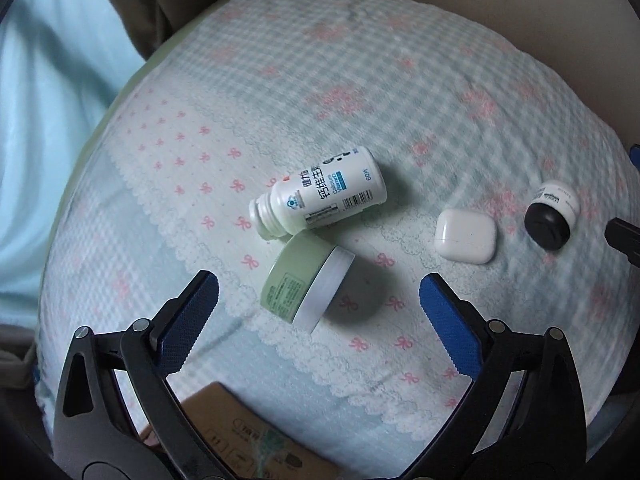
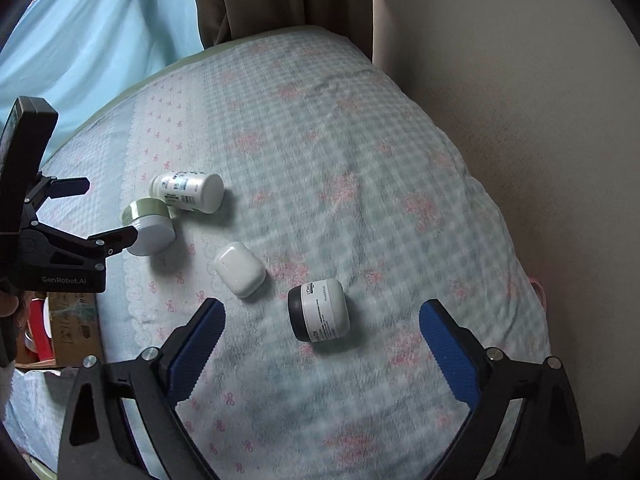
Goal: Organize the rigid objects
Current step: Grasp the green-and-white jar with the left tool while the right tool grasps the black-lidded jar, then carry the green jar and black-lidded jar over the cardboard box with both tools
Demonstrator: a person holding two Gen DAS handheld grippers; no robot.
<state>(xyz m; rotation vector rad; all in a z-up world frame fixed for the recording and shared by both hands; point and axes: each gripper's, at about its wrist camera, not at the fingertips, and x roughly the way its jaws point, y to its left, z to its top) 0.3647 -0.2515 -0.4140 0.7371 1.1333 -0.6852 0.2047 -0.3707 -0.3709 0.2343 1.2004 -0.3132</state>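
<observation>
Several rigid objects lie on a checked bed cover [image 1: 360,80]. A white pill bottle [image 1: 320,196] lies on its side without a cap, touching a green jar with a white lid [image 1: 308,284], also on its side. A white earbud case [image 1: 466,236] and a white jar with a black lid [image 1: 554,214] lie to the right. My left gripper [image 1: 320,304] is open, its jaws on either side of the green jar [image 2: 150,220]. My right gripper [image 2: 322,328] is open, just short of the black-lidded jar [image 2: 320,310]. The earbud case [image 2: 240,274] and pill bottle [image 2: 188,192] lie further left.
A cardboard box [image 1: 248,436] sits below the bed edge near the left gripper. A beige wall [image 2: 520,120] runs along the right of the bed. Brown curtains [image 2: 280,0] and light blue fabric [image 2: 100,32] hang at the far end.
</observation>
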